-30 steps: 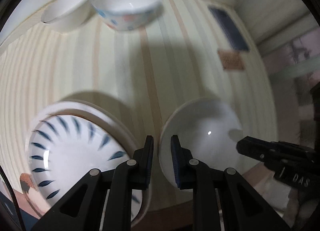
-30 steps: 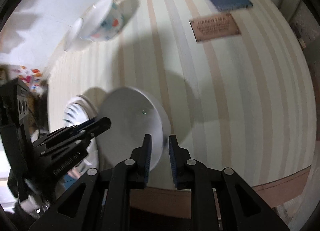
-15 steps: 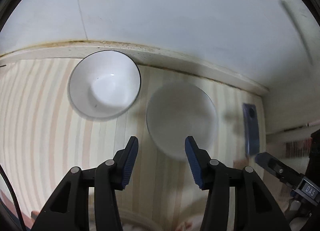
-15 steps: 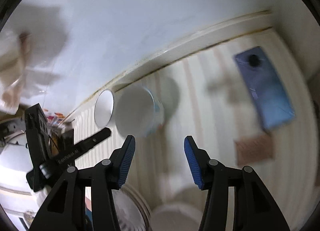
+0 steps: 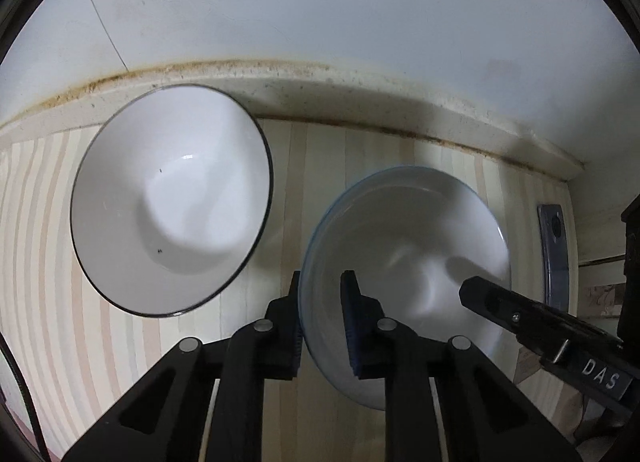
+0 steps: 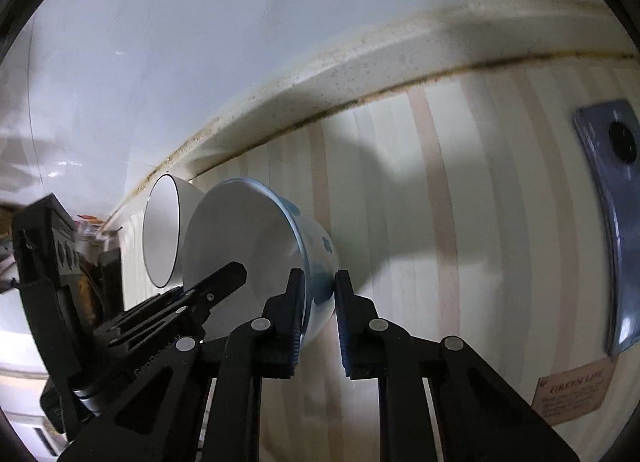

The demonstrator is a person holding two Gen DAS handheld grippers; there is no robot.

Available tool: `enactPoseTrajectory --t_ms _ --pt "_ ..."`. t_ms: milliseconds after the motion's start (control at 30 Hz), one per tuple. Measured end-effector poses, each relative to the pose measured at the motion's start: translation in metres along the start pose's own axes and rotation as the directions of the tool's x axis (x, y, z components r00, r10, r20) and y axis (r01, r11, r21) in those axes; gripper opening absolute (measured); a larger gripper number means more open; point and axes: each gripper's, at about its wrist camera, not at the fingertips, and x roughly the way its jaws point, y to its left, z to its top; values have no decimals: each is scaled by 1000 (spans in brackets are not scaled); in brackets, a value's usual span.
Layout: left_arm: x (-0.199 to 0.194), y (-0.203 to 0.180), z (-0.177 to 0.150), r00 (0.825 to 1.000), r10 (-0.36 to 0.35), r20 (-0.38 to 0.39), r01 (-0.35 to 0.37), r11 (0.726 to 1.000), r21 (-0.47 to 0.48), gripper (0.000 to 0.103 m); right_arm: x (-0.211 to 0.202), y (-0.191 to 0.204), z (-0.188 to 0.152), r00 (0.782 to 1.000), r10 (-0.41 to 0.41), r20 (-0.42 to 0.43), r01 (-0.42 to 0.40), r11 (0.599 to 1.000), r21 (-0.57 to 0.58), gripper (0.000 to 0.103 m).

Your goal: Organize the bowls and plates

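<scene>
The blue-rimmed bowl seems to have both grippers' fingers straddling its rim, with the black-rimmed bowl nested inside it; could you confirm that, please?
Not quite: the black-rimmed bowl sits beside the blue-rimmed bowl, not nested inside it, as the left wrist view shows. The left gripper and right gripper fingers do straddle its rim.

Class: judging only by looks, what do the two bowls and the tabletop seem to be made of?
Black-rimmed bowl: probably glazed ceramic; smooth white inside with a bright glint.
Blue-patterned bowl: likely glazed ceramic too; glossy white with printed blue marks.
Tabletop: looks like striped wood or laminate with a matte finish; the pictures cannot settle which.
</scene>
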Motion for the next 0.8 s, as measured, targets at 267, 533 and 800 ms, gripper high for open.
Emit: enactPoseTrajectory --t_ms 267,533,800 --pt "-14 -3 1 1000 -2 26 2 1000 10 15 -7 5 -2 1000 -22 16 23 999 -27 16" --pt "-37 -6 -14 999 -13 36 11 999 38 15 -31 17 -17 998 -47 51 49 998 -43 16" --pt "-68 -23 -42 997 -54 59 49 996 79 15 -67 23 -52 993 -65 95 68 997 -29 16"
